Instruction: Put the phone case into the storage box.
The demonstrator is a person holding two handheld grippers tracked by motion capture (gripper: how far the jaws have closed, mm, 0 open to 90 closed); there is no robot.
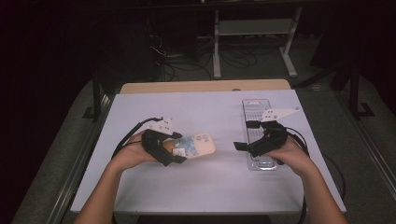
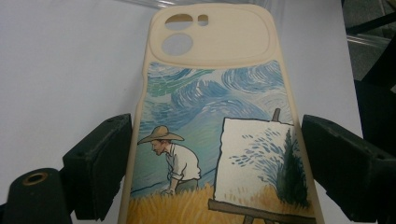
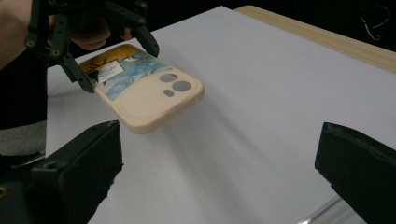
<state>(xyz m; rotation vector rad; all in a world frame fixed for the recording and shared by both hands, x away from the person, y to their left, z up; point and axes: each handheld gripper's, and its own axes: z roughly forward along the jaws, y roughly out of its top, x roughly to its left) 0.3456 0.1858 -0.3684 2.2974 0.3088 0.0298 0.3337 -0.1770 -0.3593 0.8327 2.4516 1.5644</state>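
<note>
Evidently light and bendy, the cream rubbery phone case with a painted field scene (image 2: 212, 140) sits clamped across its long edges by the left gripper (image 1: 173, 147), while the right gripper (image 1: 246, 135), near the case, gapes wide and empty.

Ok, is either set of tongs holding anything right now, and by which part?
The left tongs hold the phone case by its two long side edges, at the end away from the camera cutouts. The right tongs are open, holding nothing.
</note>
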